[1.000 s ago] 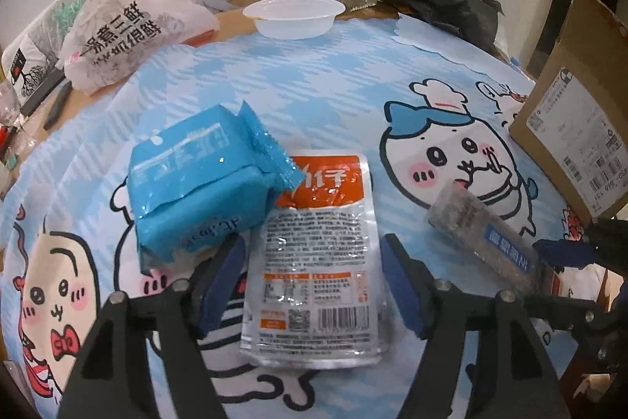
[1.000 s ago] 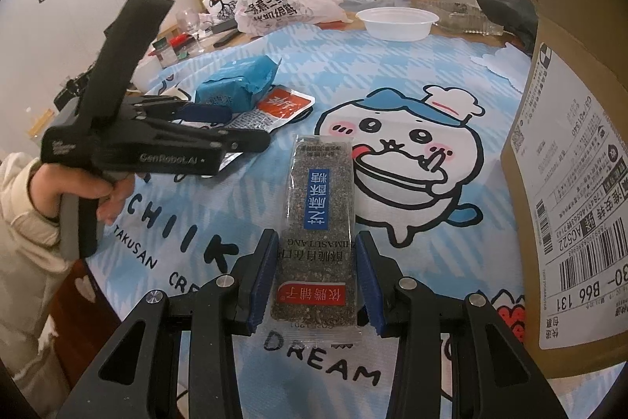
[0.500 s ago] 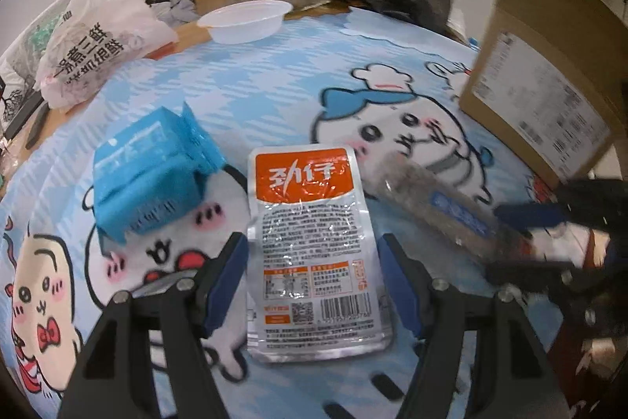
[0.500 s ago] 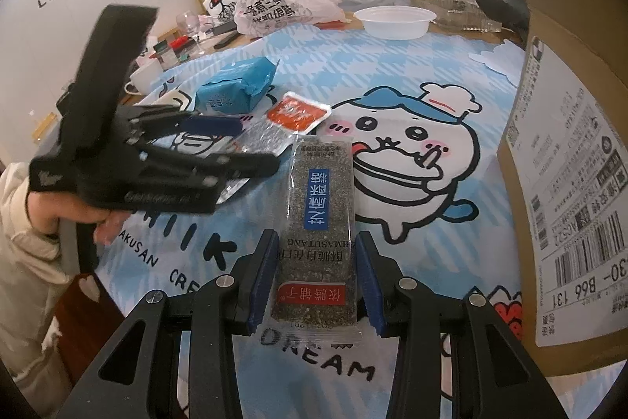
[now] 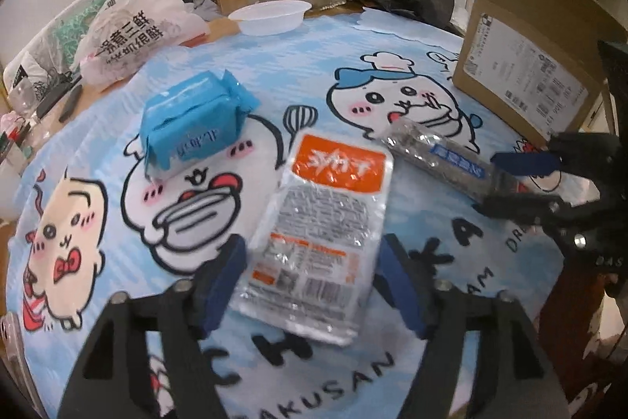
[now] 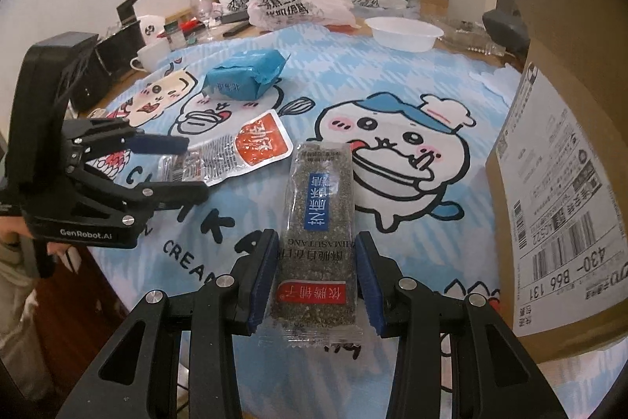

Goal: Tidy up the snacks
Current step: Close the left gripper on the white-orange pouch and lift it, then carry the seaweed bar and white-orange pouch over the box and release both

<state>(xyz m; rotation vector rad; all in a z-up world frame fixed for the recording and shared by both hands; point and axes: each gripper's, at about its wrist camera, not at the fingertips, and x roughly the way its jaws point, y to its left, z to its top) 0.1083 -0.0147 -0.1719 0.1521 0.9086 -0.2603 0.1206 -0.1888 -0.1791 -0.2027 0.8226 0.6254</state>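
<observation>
Blue checked cloth (image 5: 251, 38) with cartoon animals covering the whole table, serving here as the landmark. Standing at the cloth's right edge: a brown cardboard box (image 5: 526, 65), flap up, printed label facing in. Slumping at the cloth's far left corner: a white plastic bag (image 5: 133, 26) with black lettering. Sitting just past the cloth's far edge: a white plastic bowl (image 5: 271, 16). Lying left of the cloth's middle: a blue snack pack (image 5: 192, 128), well apart from both tools. Lying nearer the cloth's near edge, tilted: a silver pouch with an orange band (image 5: 325, 230), sitting between the blue pads of the left gripper (image 5: 312, 291), jaws opening around it; pads seemingly not pressing on it, though blurred there. Resting toward the cloth's near right part: a dark sesame bar in clear wrap (image 6: 320, 234), clamped at its near end by the right gripper (image 6: 316, 279), pads pressing both long sides.
</observation>
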